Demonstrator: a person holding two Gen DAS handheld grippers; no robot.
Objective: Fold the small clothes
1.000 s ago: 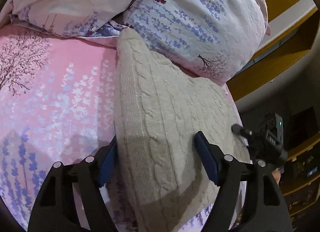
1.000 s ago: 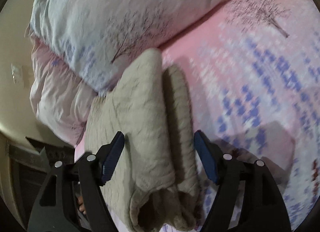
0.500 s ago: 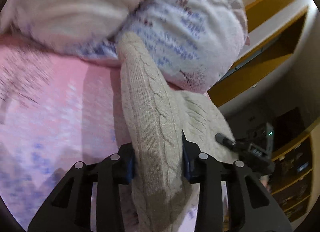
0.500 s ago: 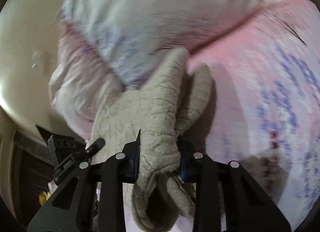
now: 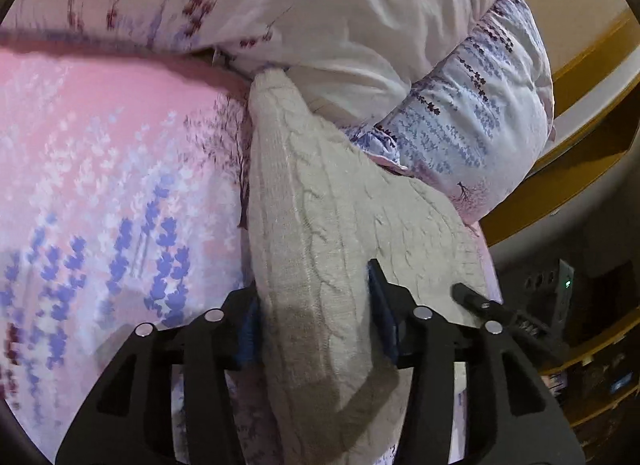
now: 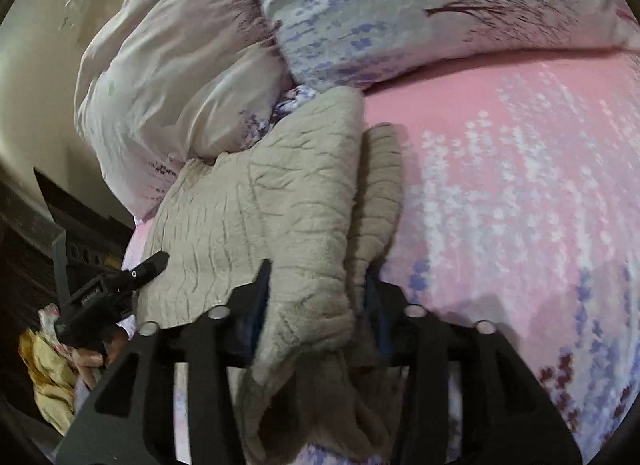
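A beige cable-knit sweater lies folded on a pink floral bedsheet, its far end against the pillows. My left gripper is shut on one edge of it, the knit bunched between the blue pads. In the right wrist view the same sweater shows its folded layers, and my right gripper is shut on its near edge. Each gripper shows at the side of the other's view: the right one and the left one.
Floral pillows and a bunched duvet are piled at the head of the bed behind the sweater. A wooden shelf stands past the bed edge. Pink sheet spreads beside the sweater.
Both grippers went from open astride the sweater to shut on its edges. They have since shifted it along the sheet, closer to the pillows.
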